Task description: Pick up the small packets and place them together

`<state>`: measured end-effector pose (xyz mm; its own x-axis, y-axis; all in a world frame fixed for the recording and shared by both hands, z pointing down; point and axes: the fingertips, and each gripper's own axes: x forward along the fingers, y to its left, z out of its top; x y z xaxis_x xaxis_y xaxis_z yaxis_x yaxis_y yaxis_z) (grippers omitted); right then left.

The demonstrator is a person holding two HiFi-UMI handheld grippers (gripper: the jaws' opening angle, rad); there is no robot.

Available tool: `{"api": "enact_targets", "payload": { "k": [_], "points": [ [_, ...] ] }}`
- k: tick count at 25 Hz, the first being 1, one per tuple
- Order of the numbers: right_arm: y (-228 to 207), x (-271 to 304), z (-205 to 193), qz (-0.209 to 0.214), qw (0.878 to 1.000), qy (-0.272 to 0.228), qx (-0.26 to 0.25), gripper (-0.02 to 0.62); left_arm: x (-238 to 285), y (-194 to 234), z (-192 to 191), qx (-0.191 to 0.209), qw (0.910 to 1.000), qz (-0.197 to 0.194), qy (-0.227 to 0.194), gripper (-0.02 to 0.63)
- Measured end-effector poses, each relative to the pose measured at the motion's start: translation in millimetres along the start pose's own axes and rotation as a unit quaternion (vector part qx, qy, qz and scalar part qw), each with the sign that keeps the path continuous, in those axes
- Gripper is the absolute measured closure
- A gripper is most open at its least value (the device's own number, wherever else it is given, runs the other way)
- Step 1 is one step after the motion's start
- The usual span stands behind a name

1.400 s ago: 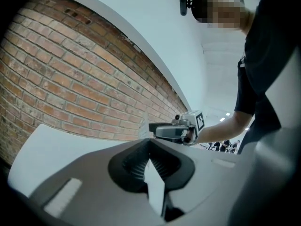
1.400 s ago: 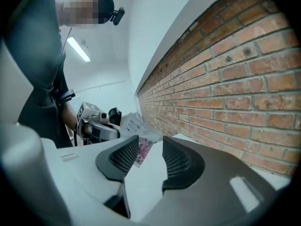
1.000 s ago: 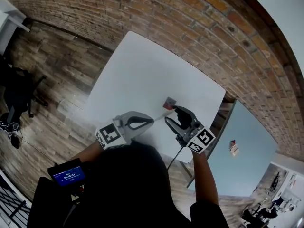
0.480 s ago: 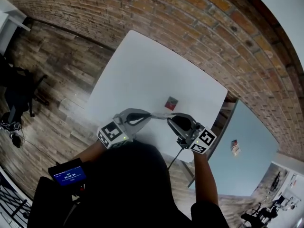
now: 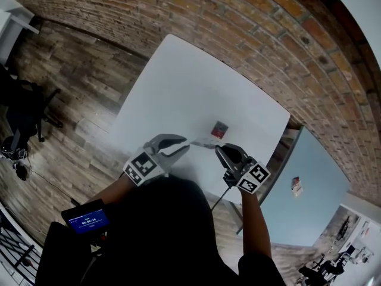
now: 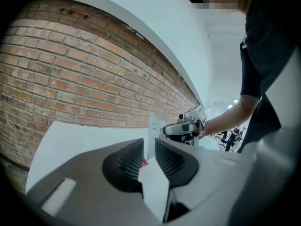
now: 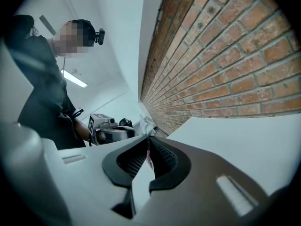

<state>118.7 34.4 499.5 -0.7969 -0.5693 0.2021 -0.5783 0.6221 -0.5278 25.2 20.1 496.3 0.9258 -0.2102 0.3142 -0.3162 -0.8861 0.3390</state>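
Table (image 5: 178, 82): white, filling the centre of the head view; brick wall (image 5: 250, 34) along the top and right, wood floor (image 5: 71, 100) at the left.
Red packet (image 5: 219, 129): flat on the table, right of centre, just above the two gripper tips and touching neither.
Pale packet (image 5: 205, 142): thin and crinkly, stretched between the two gripper tips, just below and left of the red packet; standing on edge in the left gripper view.
Left hand-held gripper (image 5: 183, 149): lower centre of the frame, pointing right toward the other one; jaws spread a little, just been opening; near end of the pale packet in the gap, pads not pressing on it.
Right hand-held gripper (image 5: 220, 152): lower centre, right of the pale packet, pointing up and left; jaws almost pressed together, just been closing, pinching the thin edge of the pale packet.
Second table (image 5: 309, 177): pale blue, at the right edge, well apart from the white one; one more small packet (image 5: 292, 185) lying on it.
Arms: reaching up from the bottom of the frame, one to each gripper; small blue screen (image 5: 87, 220) at the lower left.
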Motion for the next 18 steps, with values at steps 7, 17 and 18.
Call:
{"api": "enact_targets", "payload": {
  "k": [7,17,18],
  "points": [
    [-78.3,24.1,-40.9,-0.086,0.989,0.04,0.112,0.578,-13.6,11.8,-3.3,-0.017,0.9997,0.017,-0.002,0.534],
    [-146.7,68.1,-116.3,-0.146,0.955,0.17,0.194,0.574,-32.0,19.4,-9.9,-0.014,0.9995,0.029,0.004,0.541],
    [-151.5,69.0,-119.8,-0.149,0.953,0.177,0.194,0.574,-32.1,17.6,-10.0,0.0,0.9996,0.027,0.008,0.541]
  ]
}}
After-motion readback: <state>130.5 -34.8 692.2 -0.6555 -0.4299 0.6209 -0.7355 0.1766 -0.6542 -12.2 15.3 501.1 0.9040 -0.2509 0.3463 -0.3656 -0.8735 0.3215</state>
